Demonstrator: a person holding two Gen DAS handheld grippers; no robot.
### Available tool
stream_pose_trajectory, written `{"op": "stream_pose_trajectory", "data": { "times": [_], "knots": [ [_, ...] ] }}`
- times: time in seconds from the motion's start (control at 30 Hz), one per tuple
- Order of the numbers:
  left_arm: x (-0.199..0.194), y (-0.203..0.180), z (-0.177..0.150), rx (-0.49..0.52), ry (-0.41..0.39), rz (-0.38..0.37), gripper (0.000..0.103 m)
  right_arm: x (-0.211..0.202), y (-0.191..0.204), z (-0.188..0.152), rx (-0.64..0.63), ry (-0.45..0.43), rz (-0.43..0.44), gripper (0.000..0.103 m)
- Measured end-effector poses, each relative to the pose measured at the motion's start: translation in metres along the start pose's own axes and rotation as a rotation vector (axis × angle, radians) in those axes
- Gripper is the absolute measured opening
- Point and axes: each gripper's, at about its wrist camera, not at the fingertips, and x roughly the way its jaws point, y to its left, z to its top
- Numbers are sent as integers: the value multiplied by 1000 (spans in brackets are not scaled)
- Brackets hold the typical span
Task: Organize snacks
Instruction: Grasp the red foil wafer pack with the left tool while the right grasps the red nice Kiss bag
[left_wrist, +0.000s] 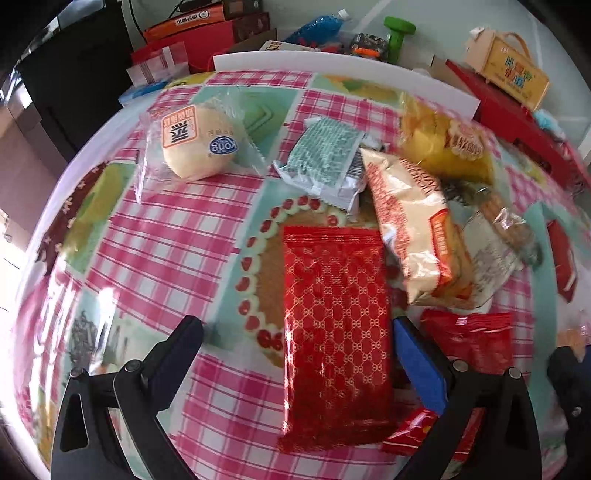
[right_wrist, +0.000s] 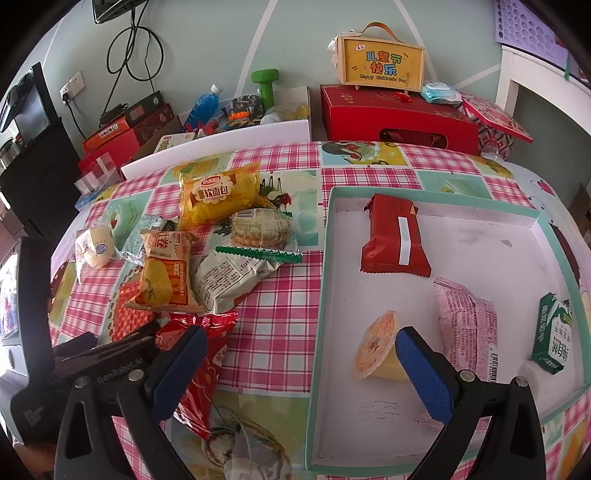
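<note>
- Left gripper (left_wrist: 297, 349) has its jaws spread wide around the red patterned packet (left_wrist: 334, 325), which lies flat on the checked tablecloth (left_wrist: 177, 229). The blue-padded finger sits just beside the packet's right edge; the other finger is well off to the left, so nothing is pinched yet.
- We'd close slowly and square on the packet's long sides. It looks slick and crinkly, so it'll probably buckle or slide if we clamp at an angle.
- Watch the small red wrapper (left_wrist: 469, 341) and the cream roll bag (left_wrist: 413, 229) right next to it. We don't want to snag those with the blue pad.
- Right gripper (right_wrist: 301, 362) is also wide open and empty, hanging over the near edge of the white tray (right_wrist: 436, 197), which already holds a red pack (right_wrist: 395, 236), a pink packet (right_wrist: 467, 325), a jelly cup (right_wrist: 376, 347) and a green carton (right_wrist: 554, 338). That's where we guess the packet goes.
- Hard to tell: the near end of the patterned packet is cut off between the fingers, and the pile beyond overlaps so much we can't count it.
</note>
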Motion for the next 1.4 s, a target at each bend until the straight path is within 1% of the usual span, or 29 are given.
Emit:
{"op": "stream_pose_trajectory", "data": {
  "times": [0.23,0.37,0.5,0.63,0.73,0.83,0.93,0.97,1.1,1.17,1.2,1.27,1.3,1.33,1.37,1.4],
  "knots": [
    [-2,32,0,-123,30,50,101,-2,9,0,-33,-3,12,103],
    [-3,45,-1,-173,44,57,101,-9,28,-2,-94,-30,40,103],
    [-6,54,-3,-210,54,48,101,-11,53,-8,-161,-47,66,103],
    [-9,64,-4,-247,58,26,101,4,72,-17,-195,-20,87,103],
    [-9,78,-6,-277,61,20,101,16,78,-22,-198,8,91,103],
    [-8,86,-8,-287,66,20,101,25,83,-25,-204,16,98,102],
    [-10,89,-11,-282,70,12,101,30,86,-27,-218,26,83,97],
    [-12,87,-17,-281,69,8,101,32,85,-27,-219,32,74,95],
    [-12,66,-22,-258,60,-23,101,32,74,-26,-202,52,60,90],
    [-19,54,-24,-239,52,-61,101,30,67,-26,-195,55,55,86],
    [-21,49,-24,-230,48,-84,101,29,65,-25,-194,57,53,84],
    [-23,38,-24,-207,43,-128,101,29,62,-25,-194,65,58,74],
    [-25,33,-23,-194,42,-155,101,29,60,-25,-193,72,62,71],
    [-26,29,-24,-186,41,-188,101,30,58,-25,-193,77,62,65],
    [-28,26,-24,-183,40,-225,101,31,57,-26,-195,87,57,62],
    [-29,23,-24,-182,39,-255,101,31,56,-27,-197,91,55,62]
  ]
}}
